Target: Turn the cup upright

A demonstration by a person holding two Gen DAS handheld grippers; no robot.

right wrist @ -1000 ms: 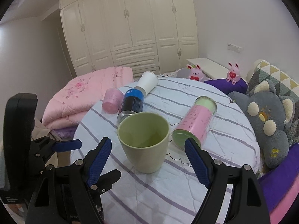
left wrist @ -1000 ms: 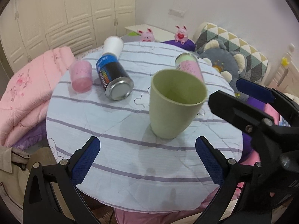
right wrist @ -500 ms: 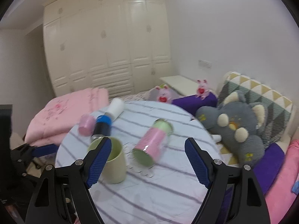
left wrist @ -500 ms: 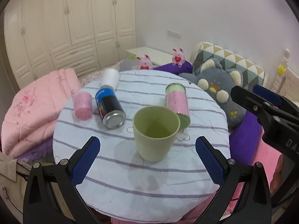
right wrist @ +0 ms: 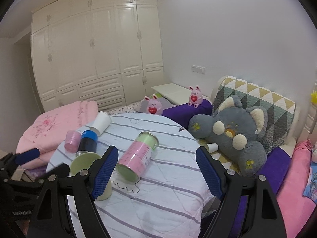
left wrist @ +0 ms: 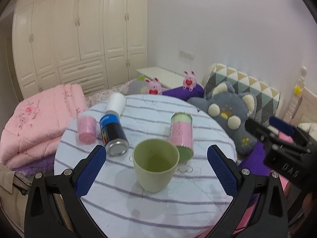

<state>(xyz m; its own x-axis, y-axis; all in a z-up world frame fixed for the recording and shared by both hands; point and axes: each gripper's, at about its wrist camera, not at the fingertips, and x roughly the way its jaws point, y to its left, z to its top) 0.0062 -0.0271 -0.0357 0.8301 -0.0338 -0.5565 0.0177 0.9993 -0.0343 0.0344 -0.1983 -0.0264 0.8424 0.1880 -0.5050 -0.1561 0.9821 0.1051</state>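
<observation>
A pale green cup (left wrist: pixel 155 164) stands upright with its mouth up on the round striped table (left wrist: pixel 158 208). In the right wrist view the cup (right wrist: pixel 83 161) shows partly behind my left finger. My left gripper (left wrist: pixel 156 170) is open and empty, drawn back from the cup, its blue pads (left wrist: pixel 90 171) well apart. My right gripper (right wrist: pixel 157 173) is open and empty, lifted over the table's right part; it also shows at the right edge of the left wrist view (left wrist: pixel 281 136).
On the table lie a pink-and-green can (left wrist: pixel 181 134), a blue-and-black spray can with a white cap (left wrist: pixel 113 130), and a small pink cup (left wrist: pixel 86 130). A grey plush bear (right wrist: pixel 233 132), a folded pink quilt (left wrist: pixel 37 123) and white wardrobes (right wrist: pixel 95 55) surround it.
Both grippers have pulled back and risen away from the green cup, which stays upright. The right gripper has swung to the right, so the cup sits at its left edge.
</observation>
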